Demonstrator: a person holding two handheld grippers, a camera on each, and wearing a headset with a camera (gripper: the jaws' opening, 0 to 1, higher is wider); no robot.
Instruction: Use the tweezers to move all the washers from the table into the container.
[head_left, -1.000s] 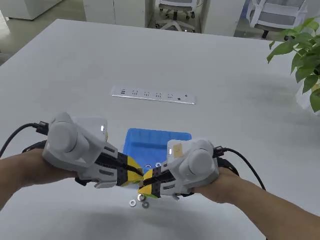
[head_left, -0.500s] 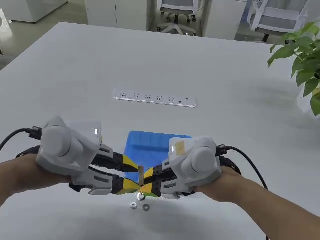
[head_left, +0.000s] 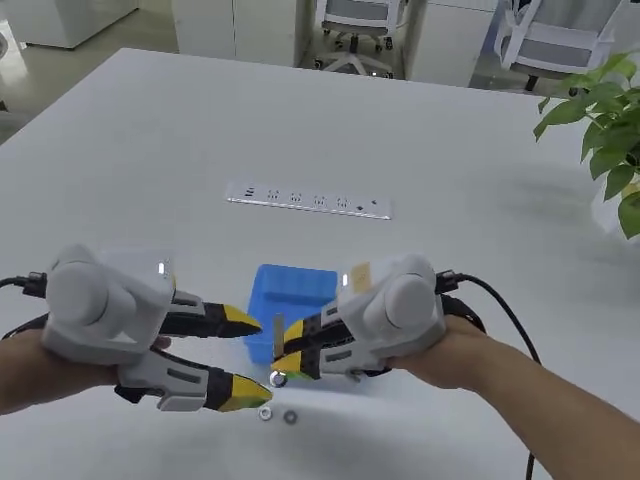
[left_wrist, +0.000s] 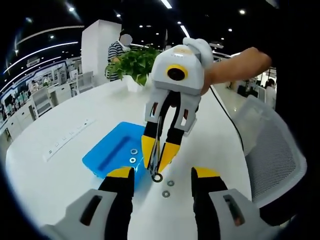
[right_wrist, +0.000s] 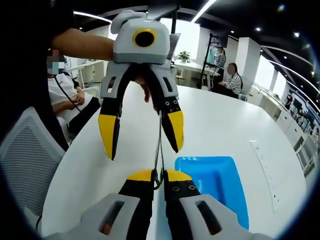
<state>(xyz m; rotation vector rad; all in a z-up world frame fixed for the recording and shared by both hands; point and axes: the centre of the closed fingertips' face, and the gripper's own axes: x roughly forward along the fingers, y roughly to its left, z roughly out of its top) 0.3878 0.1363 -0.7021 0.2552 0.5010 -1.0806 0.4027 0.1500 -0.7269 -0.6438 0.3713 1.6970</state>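
The fingers of my right gripper (right_wrist: 159, 177) are pressed together on the tweezers (right_wrist: 160, 145), a thin, springy strip of bright steel running out ahead of them. At its tips, in the left gripper view, sits one washer (left_wrist: 157, 177), a small flat metal ring. I judge it pinched, though I cannot tell whether it is clear of the counter (head_left: 450, 180). It is just beside the near edge of the container (left_wrist: 107, 152), a shallow blue plastic tray with a low rim, centre-left of that frame, where two stored washers (left_wrist: 133, 150) lie. Two loose washers (left_wrist: 170, 183) rest on the smooth white counter just below it.

The fingers of my left gripper (head_left: 246, 355) are spread wide and hold nothing, at the lower left of the head view, near the tweezers.

Steel on steel is slick. If my pinch eases or the tweezers twist between my fingers, the ring could spring out and roll. My open left fingers could also knock the tips.
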